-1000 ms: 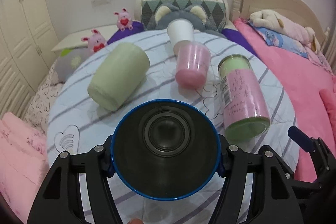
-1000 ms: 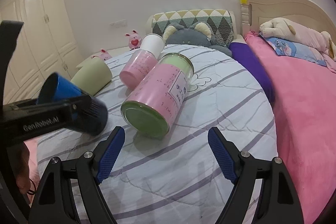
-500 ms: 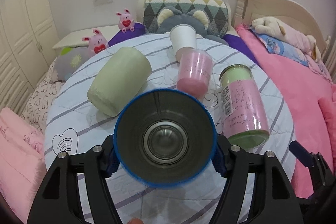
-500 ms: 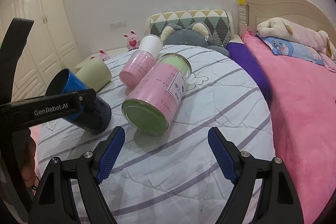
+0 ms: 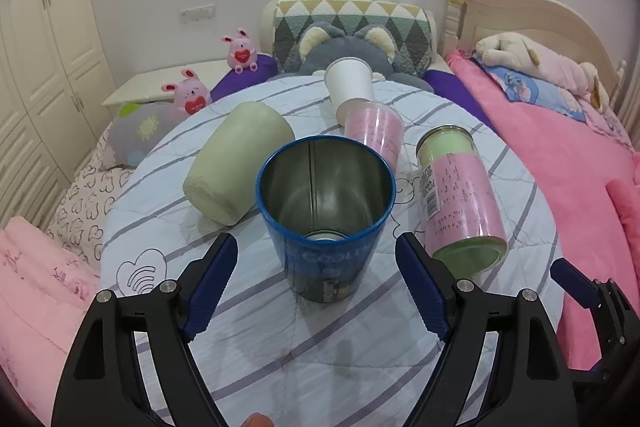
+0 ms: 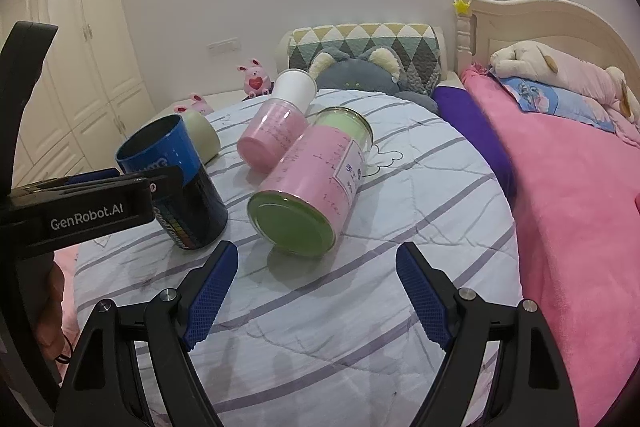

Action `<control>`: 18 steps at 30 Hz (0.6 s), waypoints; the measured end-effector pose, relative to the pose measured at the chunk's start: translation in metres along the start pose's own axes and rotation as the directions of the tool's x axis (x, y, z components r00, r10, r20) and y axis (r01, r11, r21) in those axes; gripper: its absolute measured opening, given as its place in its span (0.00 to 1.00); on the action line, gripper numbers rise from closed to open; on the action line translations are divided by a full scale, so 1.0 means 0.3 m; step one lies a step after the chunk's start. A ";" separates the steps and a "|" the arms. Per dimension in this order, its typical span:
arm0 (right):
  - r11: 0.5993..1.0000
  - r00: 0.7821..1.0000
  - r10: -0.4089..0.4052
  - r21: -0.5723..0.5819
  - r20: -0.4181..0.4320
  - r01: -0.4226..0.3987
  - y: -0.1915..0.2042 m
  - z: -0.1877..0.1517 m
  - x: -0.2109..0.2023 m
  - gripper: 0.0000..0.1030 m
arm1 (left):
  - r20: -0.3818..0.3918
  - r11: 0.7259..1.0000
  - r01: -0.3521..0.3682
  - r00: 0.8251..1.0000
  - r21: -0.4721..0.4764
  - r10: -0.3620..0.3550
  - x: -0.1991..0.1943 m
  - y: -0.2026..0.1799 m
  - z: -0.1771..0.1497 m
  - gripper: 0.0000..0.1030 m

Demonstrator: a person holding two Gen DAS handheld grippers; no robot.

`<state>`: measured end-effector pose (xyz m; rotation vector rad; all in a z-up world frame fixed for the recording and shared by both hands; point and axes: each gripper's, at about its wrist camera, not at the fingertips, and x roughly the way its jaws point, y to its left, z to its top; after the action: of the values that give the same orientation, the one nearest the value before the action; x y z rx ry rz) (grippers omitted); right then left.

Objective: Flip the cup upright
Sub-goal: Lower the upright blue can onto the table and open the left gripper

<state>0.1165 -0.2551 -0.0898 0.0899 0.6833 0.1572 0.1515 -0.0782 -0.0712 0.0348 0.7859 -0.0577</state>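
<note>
A blue metal cup (image 5: pixel 326 219) stands upright on the round striped table (image 5: pixel 256 339), its open mouth up; it also shows in the right wrist view (image 6: pixel 176 183). My left gripper (image 5: pixel 316 287) is open, its blue pads on either side of the cup and apart from it. My right gripper (image 6: pixel 316 295) is open and empty, just in front of a pink-labelled green jar (image 6: pixel 308 183) that lies on its side.
A pale green cup (image 5: pixel 240 163), a pink cup (image 5: pixel 374 131) and a white cup (image 5: pixel 349 83) lie tipped over behind the blue cup. The jar (image 5: pixel 460 191) lies to its right. A pink bed (image 5: pixel 568 163) flanks the table's right, plush toys behind.
The left gripper turned the blue cup from lying, mouth toward the camera, to upright on the table, then opened and let go. The right gripper stayed nearly still.
</note>
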 end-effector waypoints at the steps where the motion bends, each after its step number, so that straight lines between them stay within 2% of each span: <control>1: 1.000 1.000 -0.002 -0.002 0.001 0.002 0.004 0.002 -0.002 0.80 | 0.003 1.000 0.000 1.000 0.001 0.000 -0.009 0.003 -0.003 0.81; 13: 0.999 0.998 -0.035 -0.038 0.047 0.036 0.097 0.008 -0.095 0.80 | 0.097 0.999 -0.027 0.995 0.026 0.024 -0.180 0.076 -0.059 0.88; 15: 0.998 0.997 -0.040 -0.043 0.062 0.043 0.114 0.008 -0.118 0.80 | 0.120 0.999 -0.043 0.992 0.029 0.039 -0.213 0.090 -0.077 0.94; 18: 0.997 0.994 -0.052 -0.052 0.095 0.057 0.150 0.009 -0.164 0.80 | 0.160 0.997 -0.062 0.985 0.034 0.056 -0.274 0.115 -0.101 0.94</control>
<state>0.0754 -0.2194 -0.0513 0.0258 0.5866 0.1182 0.0744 -0.0390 -0.0342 0.0900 0.6234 -0.0192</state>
